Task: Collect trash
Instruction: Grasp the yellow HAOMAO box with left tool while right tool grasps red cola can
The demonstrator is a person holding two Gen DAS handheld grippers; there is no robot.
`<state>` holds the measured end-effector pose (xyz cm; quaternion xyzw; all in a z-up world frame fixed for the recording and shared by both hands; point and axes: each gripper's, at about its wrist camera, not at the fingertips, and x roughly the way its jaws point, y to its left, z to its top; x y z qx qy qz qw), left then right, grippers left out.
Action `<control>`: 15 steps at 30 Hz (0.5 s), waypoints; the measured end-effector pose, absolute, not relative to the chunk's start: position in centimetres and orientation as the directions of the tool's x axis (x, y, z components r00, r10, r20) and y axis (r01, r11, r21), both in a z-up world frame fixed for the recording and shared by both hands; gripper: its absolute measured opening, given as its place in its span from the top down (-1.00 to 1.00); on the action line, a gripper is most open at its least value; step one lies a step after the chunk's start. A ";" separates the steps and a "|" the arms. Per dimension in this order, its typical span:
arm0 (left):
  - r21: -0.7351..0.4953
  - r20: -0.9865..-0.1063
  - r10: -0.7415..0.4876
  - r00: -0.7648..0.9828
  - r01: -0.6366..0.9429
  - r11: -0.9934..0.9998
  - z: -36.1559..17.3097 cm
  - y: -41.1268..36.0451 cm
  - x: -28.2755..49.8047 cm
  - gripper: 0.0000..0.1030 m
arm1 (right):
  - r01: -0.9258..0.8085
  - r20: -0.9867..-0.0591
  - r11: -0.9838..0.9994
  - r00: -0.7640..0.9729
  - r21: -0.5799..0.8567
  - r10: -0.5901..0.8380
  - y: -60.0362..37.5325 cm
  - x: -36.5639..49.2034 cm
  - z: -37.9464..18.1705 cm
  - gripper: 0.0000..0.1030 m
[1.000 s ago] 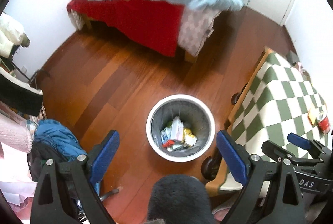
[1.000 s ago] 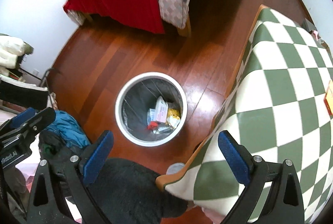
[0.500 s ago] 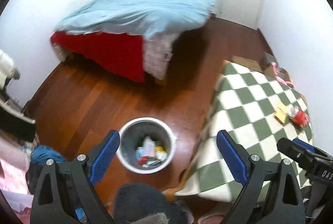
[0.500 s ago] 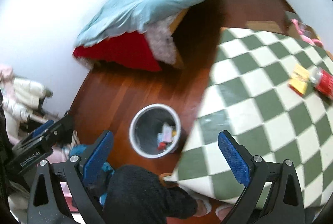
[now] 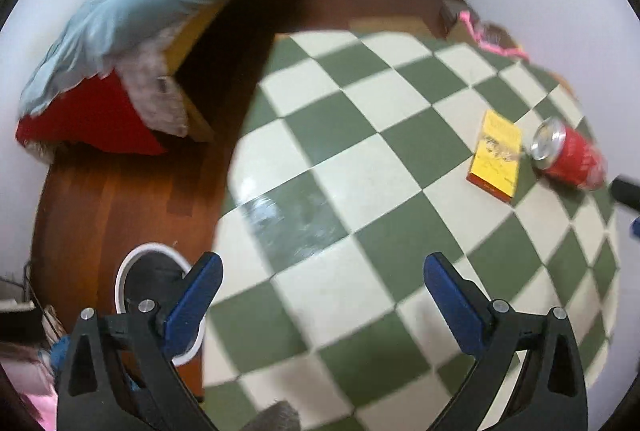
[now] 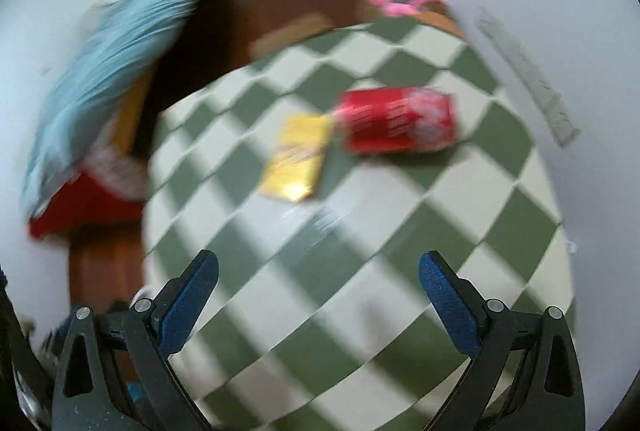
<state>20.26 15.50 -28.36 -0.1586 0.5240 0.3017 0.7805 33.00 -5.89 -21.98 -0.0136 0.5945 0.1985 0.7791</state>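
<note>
Fingers of the right gripper [image 6: 318,285] stand wide and empty, the left gripper's [image 5: 322,289] having just spread too. Ahead on the checked table [image 6: 360,251] lies the red can [image 6: 396,119] on its side, long axis crosswise, yellow packet [image 6: 298,155] touching it (right hand nearer). Only the left view shows the bin [image 5: 132,263].

Your red can [image 5: 570,158] lies on its side on the checkered counter [image 5: 344,159], silver top facing the yellow packet [image 5: 497,159] flat just beside it. Your white-rimmed bin [image 5: 132,263] stands on the floor beside the counter's edge.
</note>
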 end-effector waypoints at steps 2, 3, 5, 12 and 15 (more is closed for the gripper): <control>0.090 -0.923 0.298 0.243 -0.619 0.781 -29.8 15.9 22.5 -0.99 | -0.303 -0.940 0.935 0.224 0.183 0.257 -6.3 36.0 -22.9 -0.97; 0.103 -0.925 0.303 0.230 -0.614 0.782 -30.2 16.0 23.1 -0.99 | -0.301 -0.946 0.940 0.225 0.159 0.232 -6.1 37.5 -23.5 -0.97; 0.126 -0.926 0.311 0.215 -0.600 0.790 -30.9 16.2 24.3 -0.99 | -0.297 -0.953 0.944 0.215 0.147 0.216 -5.8 39.7 -24.2 -0.97; 0.178 -0.913 0.365 0.180 -0.629 0.757 -32.1 15.4 27.5 -0.99 | -0.660 -0.972 0.727 0.231 -0.187 -0.041 0.9 42.5 -26.0 -0.97; 0.169 -0.919 0.353 0.176 -0.632 0.756 -32.6 15.0 28.7 -0.99 | -0.763 -0.954 0.573 0.252 -0.299 -0.162 3.1 42.9 -28.1 -0.97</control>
